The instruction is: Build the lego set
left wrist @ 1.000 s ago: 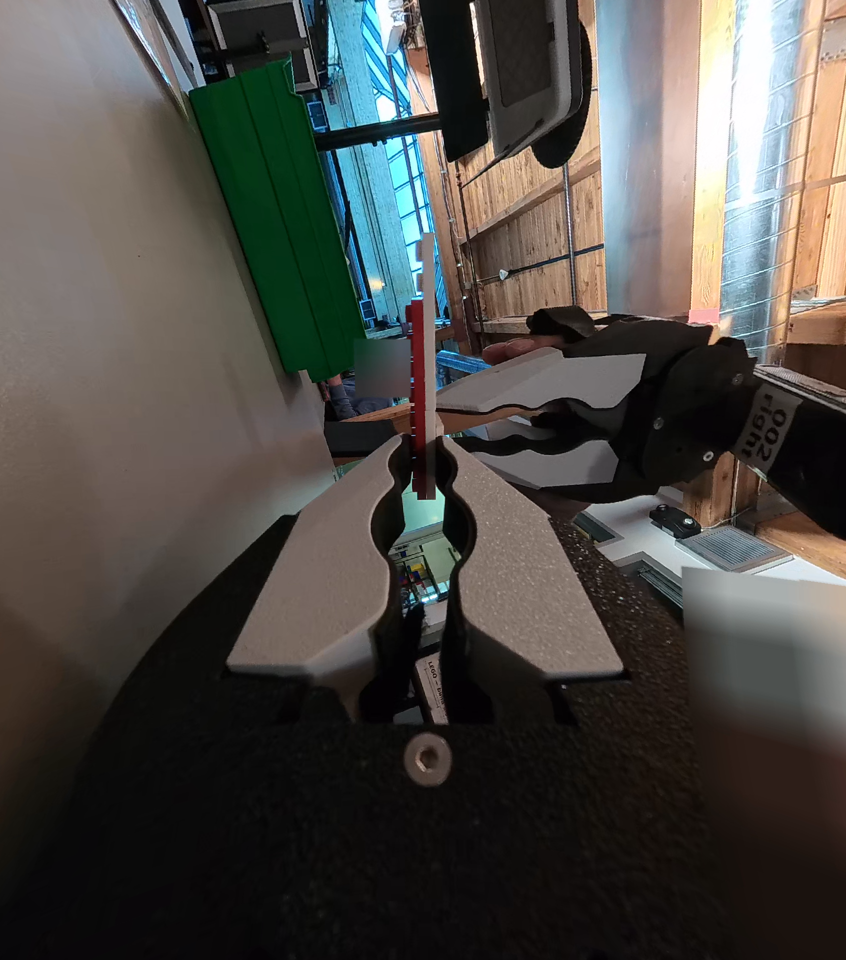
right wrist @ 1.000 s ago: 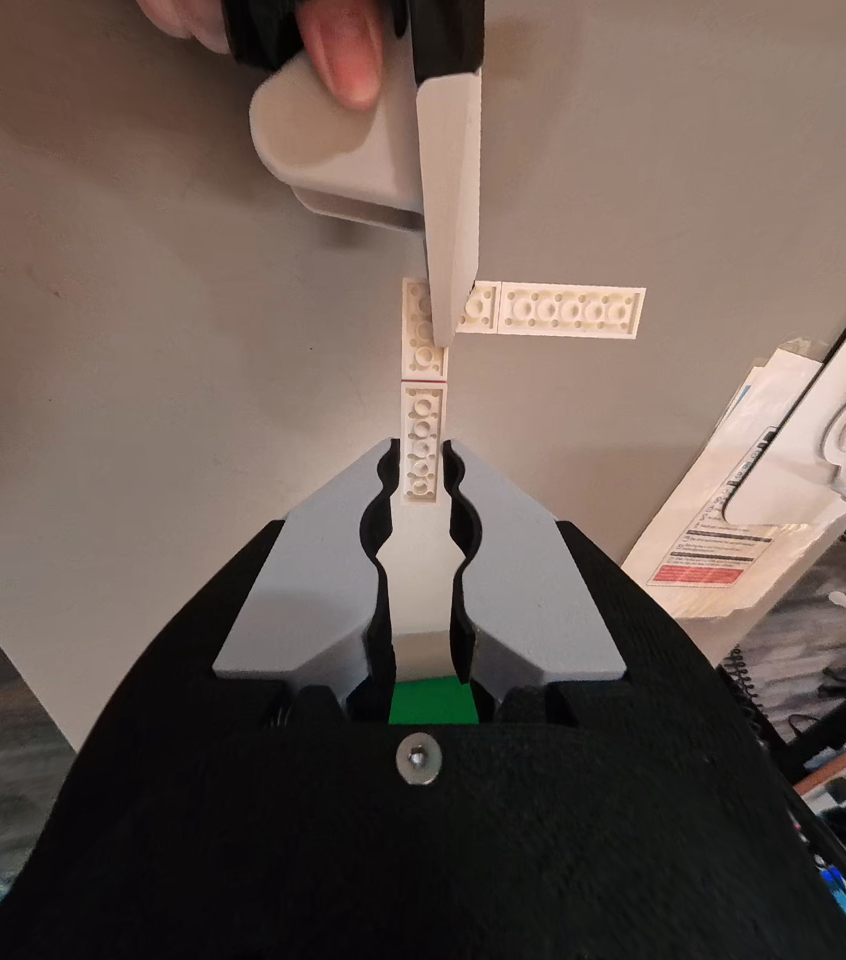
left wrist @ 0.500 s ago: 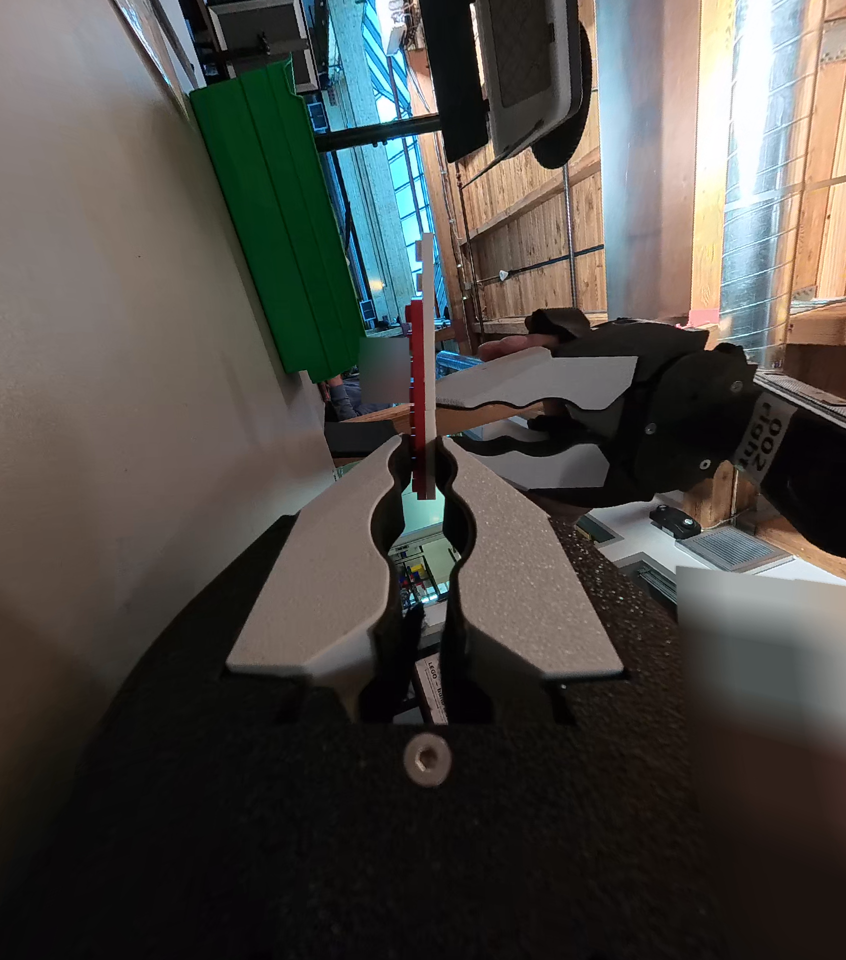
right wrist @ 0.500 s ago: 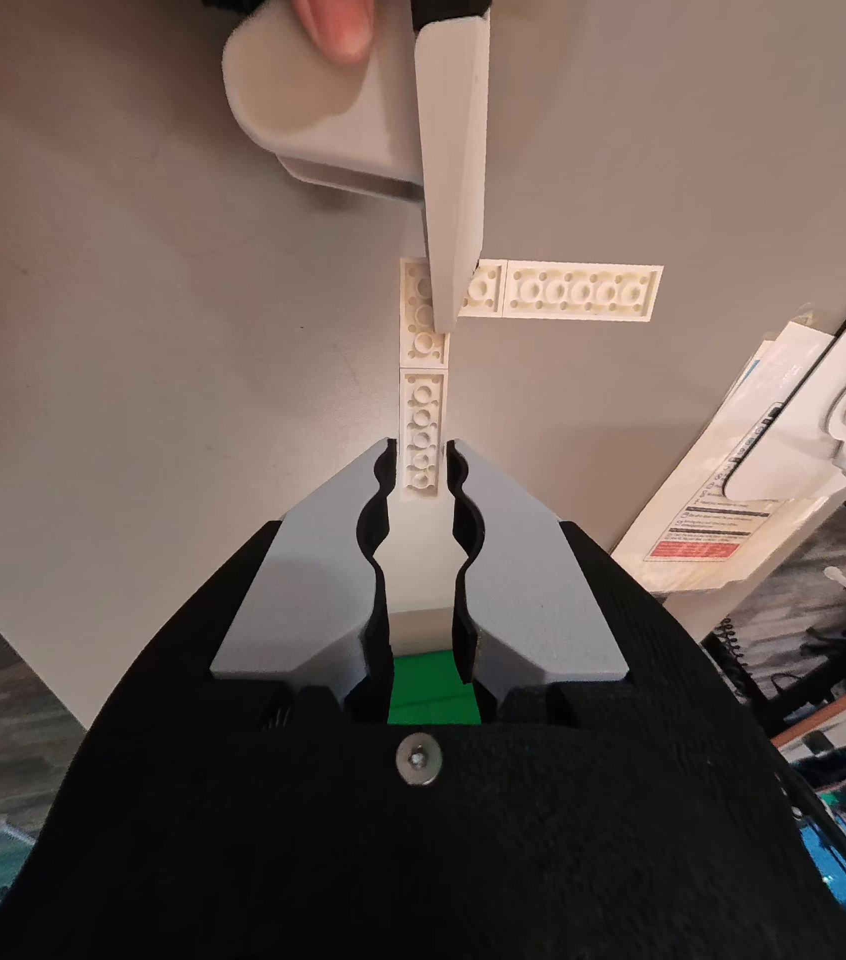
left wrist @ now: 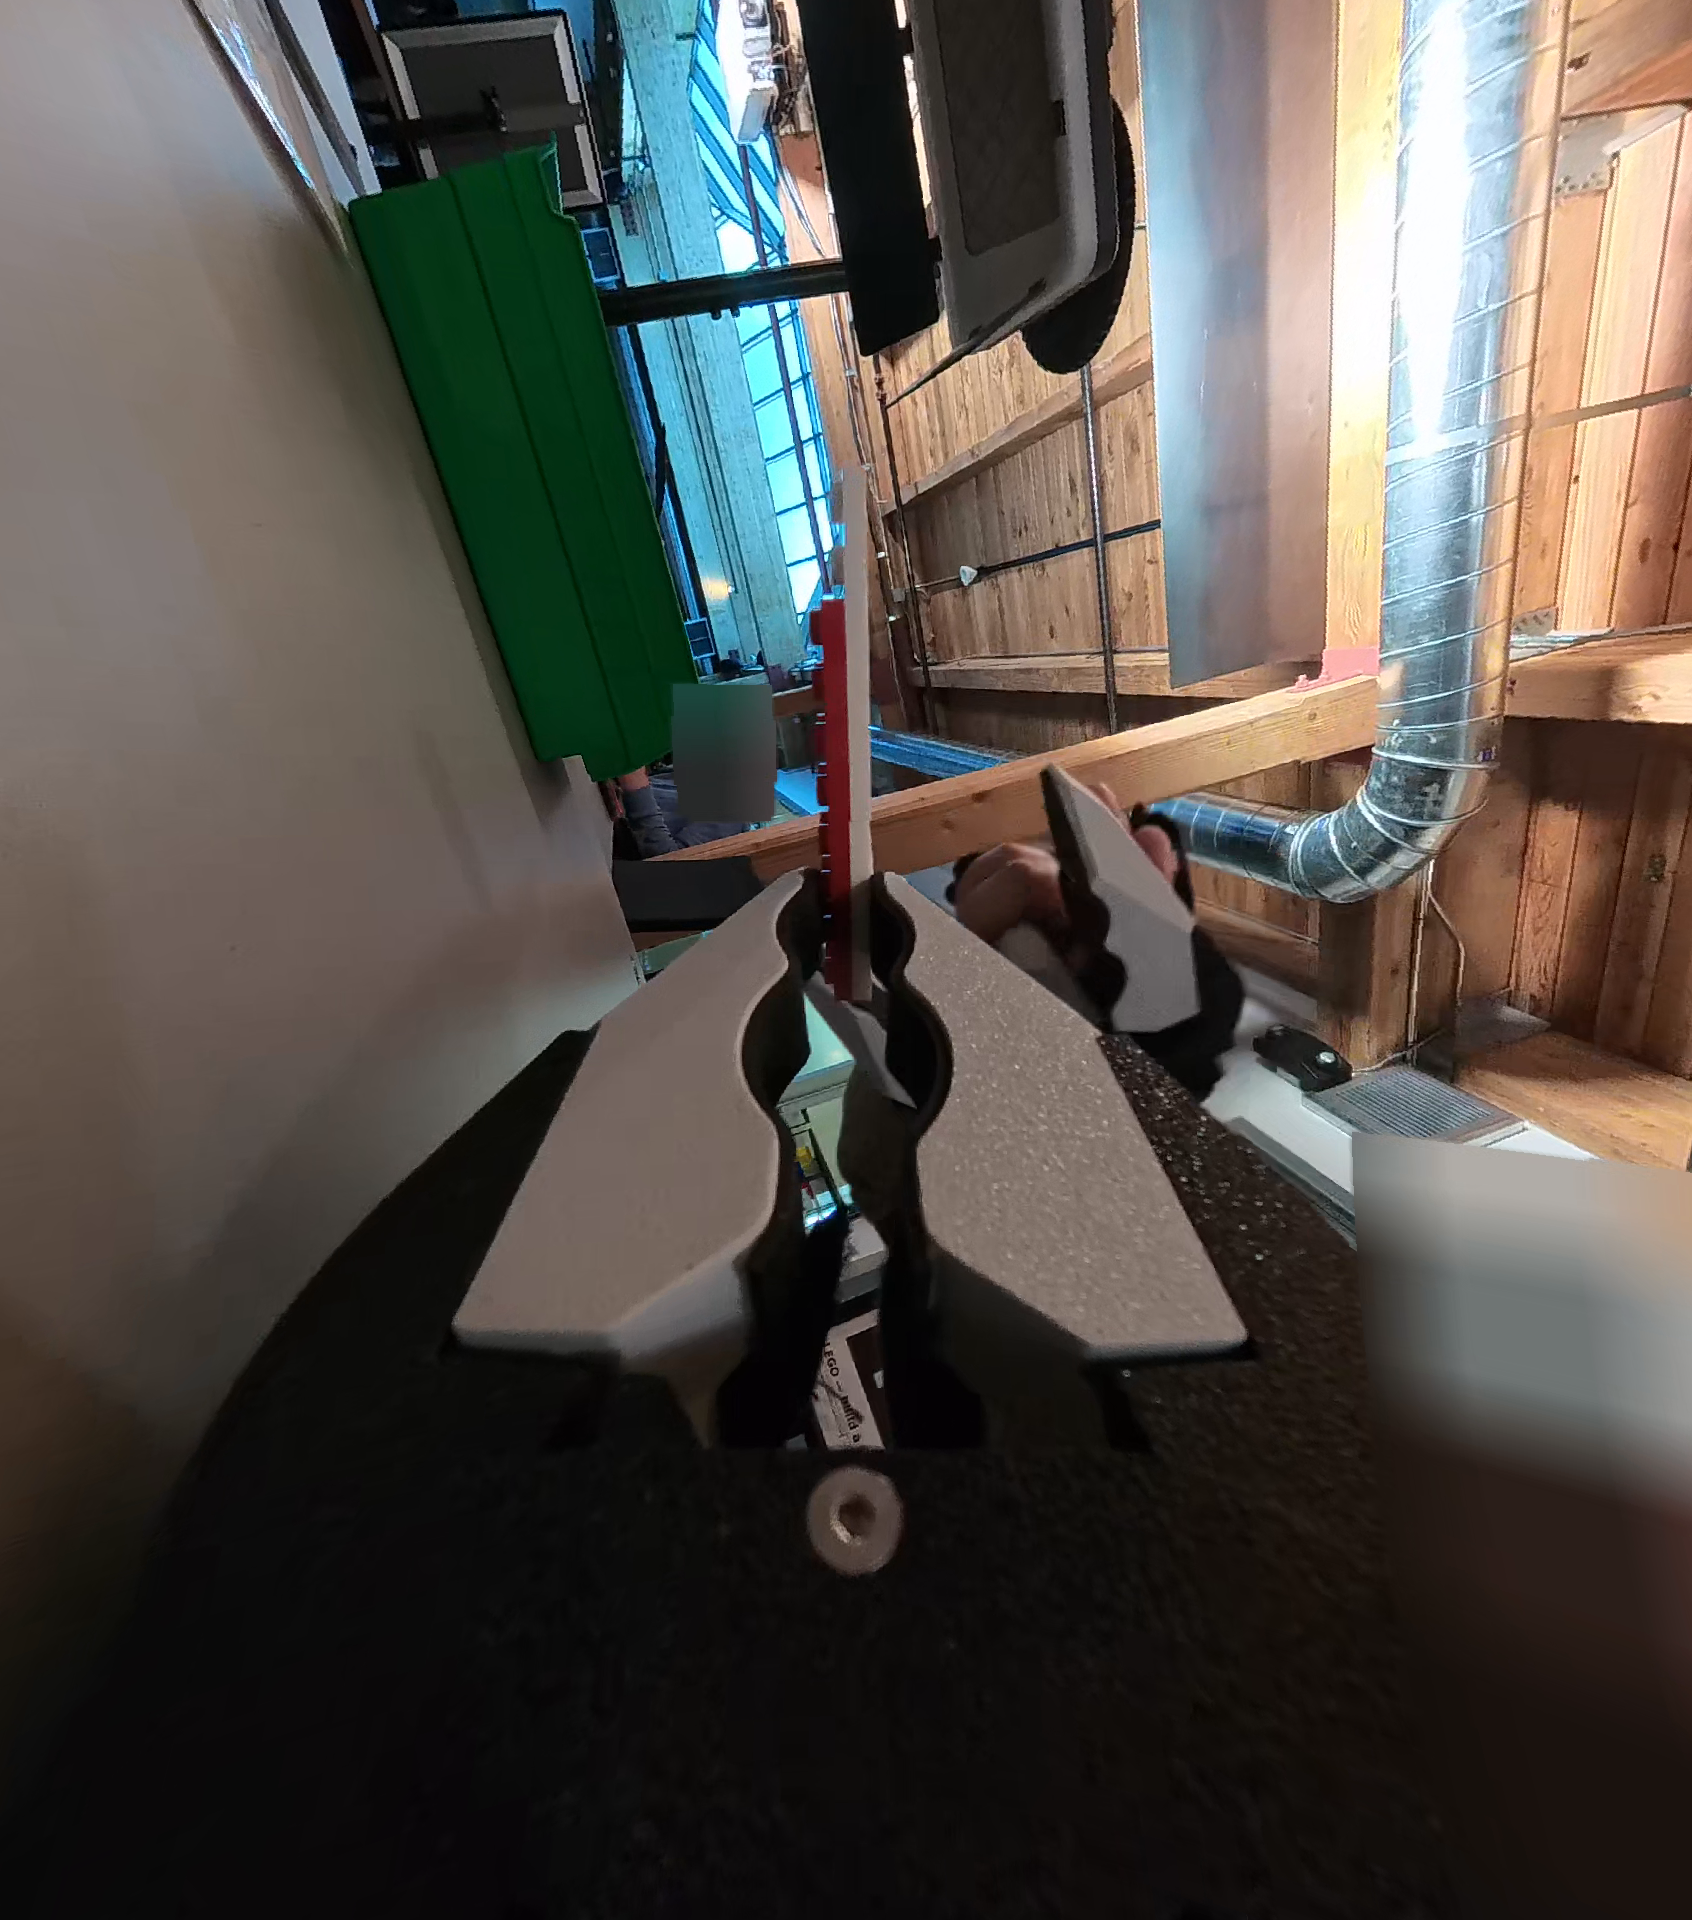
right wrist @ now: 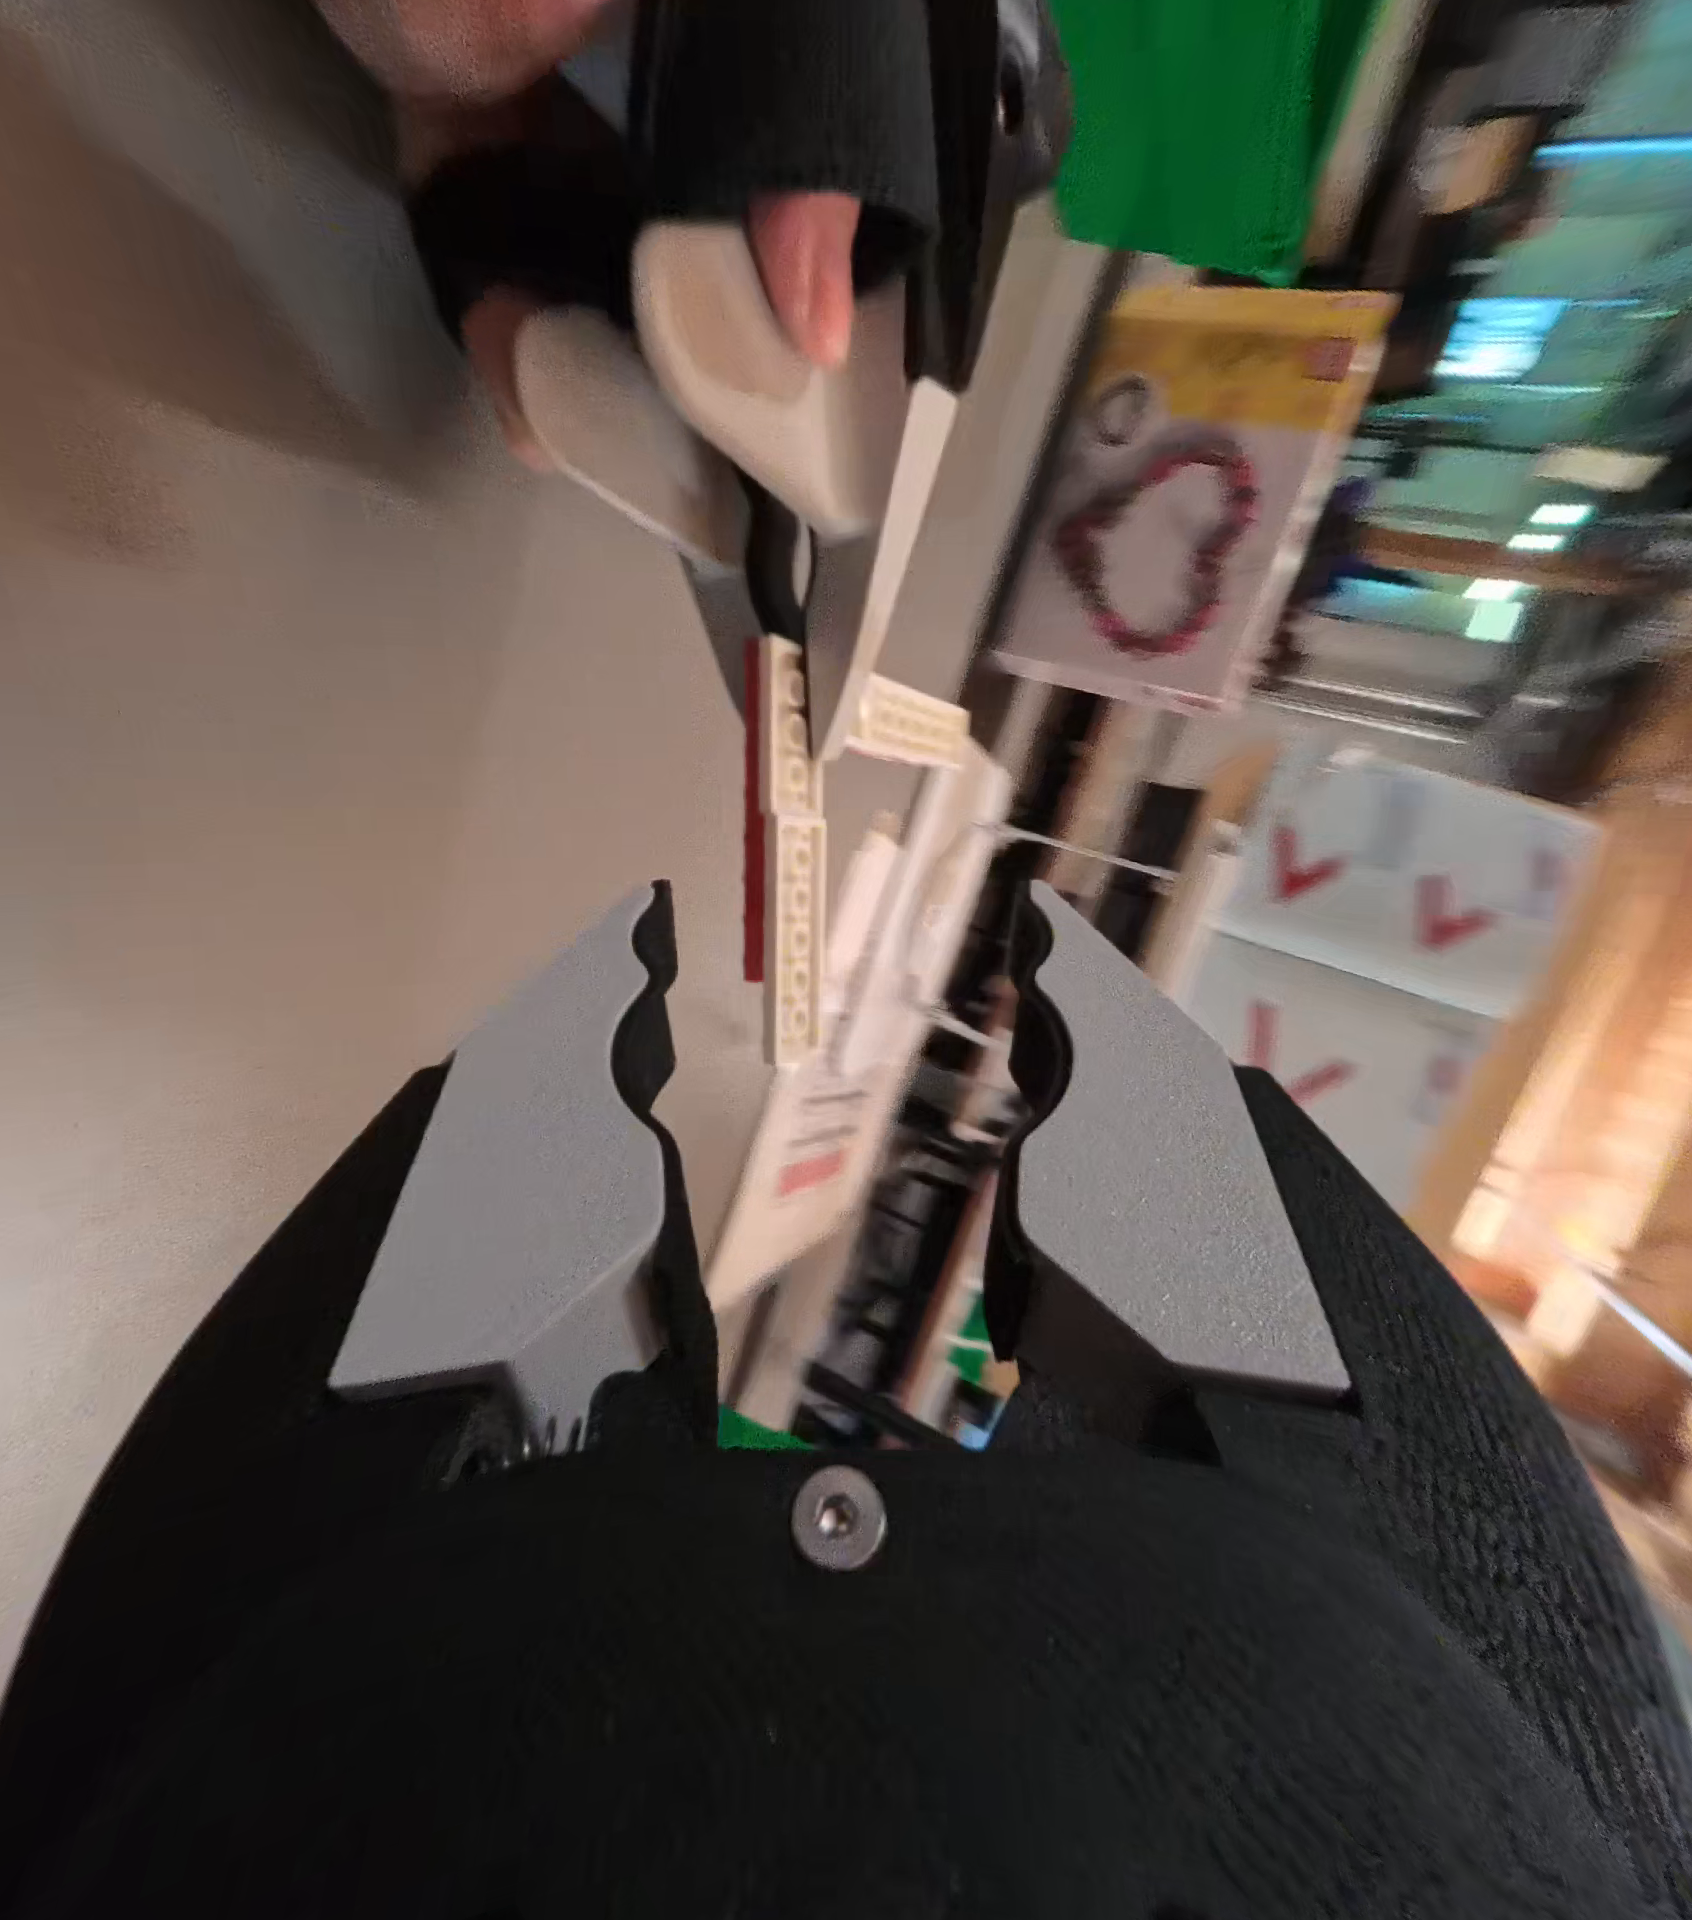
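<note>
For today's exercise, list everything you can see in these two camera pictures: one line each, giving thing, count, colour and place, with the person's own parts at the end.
Lego piece: one, white plates with a red layer, held up in the air.
Table: one, pale grey, behind the piece.
Green bin: one, green, at the table's far edge.
Box: one, yellow and white, blurred, beyond the table edge.
Duct: one, silver, on the wooden wall.
Left gripper: one, grey fingers, shut on the lego piece.
Right gripper: one, grey fingers, open, clear of the piece.
Hand: one, in a black fingerless glove, holding the left gripper.
</note>
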`<state>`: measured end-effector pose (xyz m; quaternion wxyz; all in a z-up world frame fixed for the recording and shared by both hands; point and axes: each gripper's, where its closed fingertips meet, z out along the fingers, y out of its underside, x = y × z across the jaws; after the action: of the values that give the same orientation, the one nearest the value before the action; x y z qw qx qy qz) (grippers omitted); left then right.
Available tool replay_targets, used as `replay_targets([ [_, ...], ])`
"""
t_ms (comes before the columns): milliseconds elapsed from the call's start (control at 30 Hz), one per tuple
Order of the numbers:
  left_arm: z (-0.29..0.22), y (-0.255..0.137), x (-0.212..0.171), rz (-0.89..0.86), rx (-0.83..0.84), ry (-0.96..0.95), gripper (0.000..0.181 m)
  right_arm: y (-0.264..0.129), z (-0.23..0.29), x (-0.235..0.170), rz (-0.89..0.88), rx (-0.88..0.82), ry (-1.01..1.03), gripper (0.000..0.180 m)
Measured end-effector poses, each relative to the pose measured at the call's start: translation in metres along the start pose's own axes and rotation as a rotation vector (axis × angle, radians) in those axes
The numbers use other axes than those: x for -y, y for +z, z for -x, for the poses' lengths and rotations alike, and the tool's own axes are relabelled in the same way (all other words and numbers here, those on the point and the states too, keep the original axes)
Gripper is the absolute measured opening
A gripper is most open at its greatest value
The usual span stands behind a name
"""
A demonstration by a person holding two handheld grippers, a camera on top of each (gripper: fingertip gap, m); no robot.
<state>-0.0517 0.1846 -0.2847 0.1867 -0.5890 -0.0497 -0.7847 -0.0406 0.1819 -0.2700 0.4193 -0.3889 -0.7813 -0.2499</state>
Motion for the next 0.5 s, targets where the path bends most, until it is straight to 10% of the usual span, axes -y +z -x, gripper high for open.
replay_targets([
  [33, 0.000, 0.000, 0.000, 0.000, -0.004, -0.002, 0.006, 0.001, -0.002, -0.004, 0.024, -0.089, -0.036, 0.063],
  [500, -0.001, 0.001, 0.000, 0.000, -0.006, -0.008, 0.006, 0.021, 0.002, -0.008, 0.120, -0.561, -0.343, 0.017],
])
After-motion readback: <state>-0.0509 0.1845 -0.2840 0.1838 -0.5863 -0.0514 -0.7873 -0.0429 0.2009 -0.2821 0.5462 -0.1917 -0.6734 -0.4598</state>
